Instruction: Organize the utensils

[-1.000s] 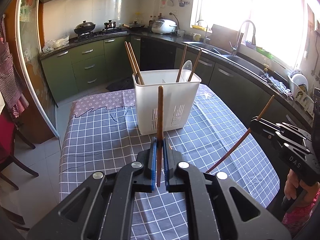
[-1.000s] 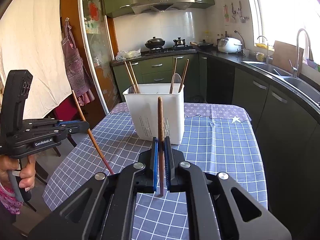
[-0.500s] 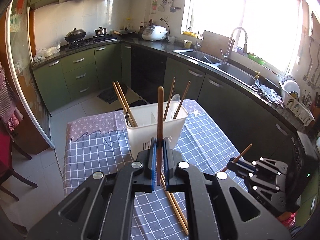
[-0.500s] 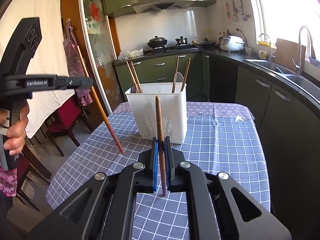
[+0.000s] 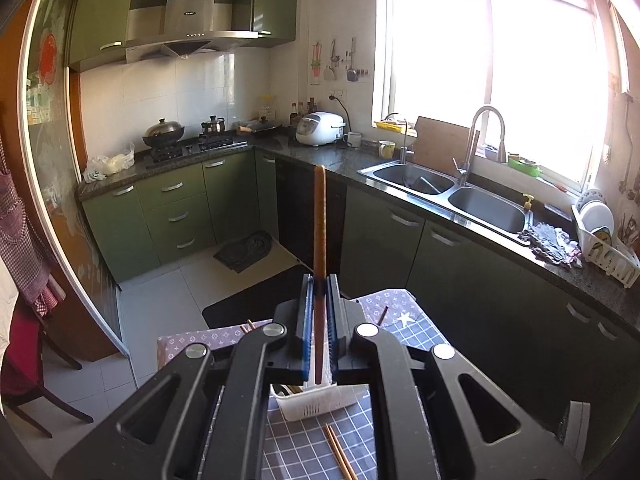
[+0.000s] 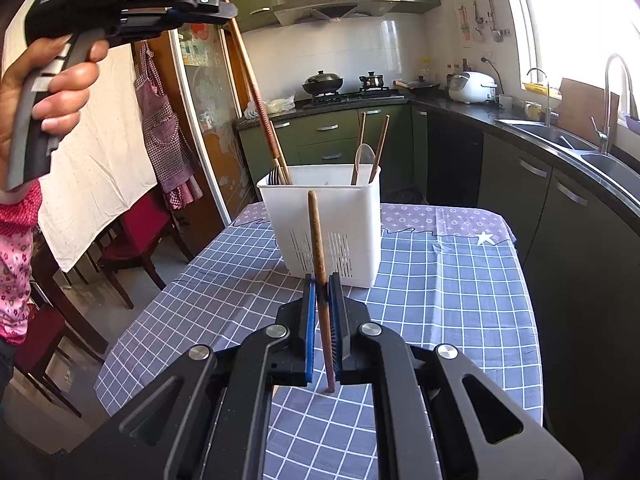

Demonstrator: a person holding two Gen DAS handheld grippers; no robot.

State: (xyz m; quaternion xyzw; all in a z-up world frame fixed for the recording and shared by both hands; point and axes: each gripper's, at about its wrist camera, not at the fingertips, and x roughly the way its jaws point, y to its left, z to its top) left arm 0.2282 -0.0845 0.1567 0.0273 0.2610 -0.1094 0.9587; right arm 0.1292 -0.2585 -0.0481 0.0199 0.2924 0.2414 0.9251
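Observation:
My left gripper [image 5: 319, 286] is shut on a brown chopstick [image 5: 319, 220] held upright, high above the white utensil holder [image 5: 316, 400], whose rim shows just under the fingers. In the right wrist view the left gripper [image 6: 216, 10] is raised at the upper left, and its chopstick [image 6: 250, 76] slants down to the holder's [image 6: 332, 232] left compartment. My right gripper [image 6: 322, 286] is shut on another brown chopstick [image 6: 318, 248], upright, in front of the holder. The holder has chopsticks and a white spoon [image 6: 362, 156] in it.
Two loose chopsticks [image 5: 338, 450] lie on the checked tablecloth [image 6: 440, 280] in front of the holder. Dark red chairs [image 6: 132, 236] stand left of the table. Green kitchen cabinets, a stove and a sink [image 5: 460, 196] lie beyond.
My left gripper has risen high and moved over the holder with its chopstick, whose lower end now reaches the holder's left side. My right gripper has barely moved.

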